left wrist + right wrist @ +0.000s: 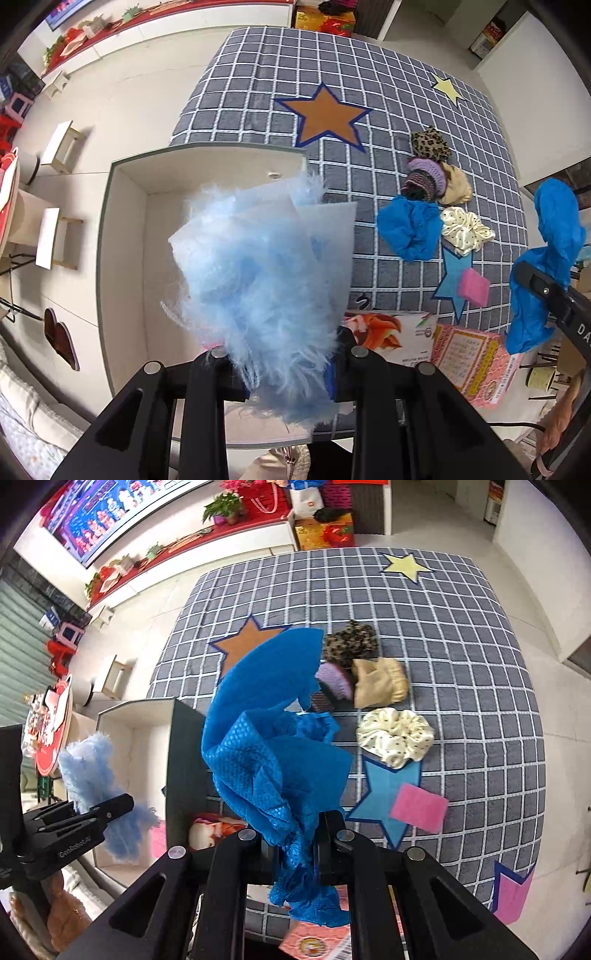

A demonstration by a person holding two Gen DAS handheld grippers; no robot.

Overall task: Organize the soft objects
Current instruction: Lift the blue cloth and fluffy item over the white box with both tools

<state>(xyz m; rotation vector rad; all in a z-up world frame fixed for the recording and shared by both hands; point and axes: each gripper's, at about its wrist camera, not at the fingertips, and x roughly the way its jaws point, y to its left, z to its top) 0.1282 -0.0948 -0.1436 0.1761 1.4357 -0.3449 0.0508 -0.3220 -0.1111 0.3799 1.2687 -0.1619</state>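
Observation:
My left gripper [284, 354] is shut on a fluffy light-blue piece [266, 266] with a pale sheet on it, held above an open white box [125, 229]. My right gripper [295, 830] is shut on a crumpled blue mesh cloth [273, 738], which hangs over the checked mat near the box's dark side. On the mat lie another blue cloth [410, 229], a leopard-print scrunchie [351, 642], a purple knit piece [334, 681], a beige pouch [380, 686], a cream dotted scrunchie [395, 736] and a pink sponge [419, 806].
The grey checked mat [295, 74] carries star patches. A picture card [391, 332] and a pink printed box [472, 362] lie at its near edge. Small white stools [61, 142] stand on the floor left of the box. A low cabinet runs along the far wall.

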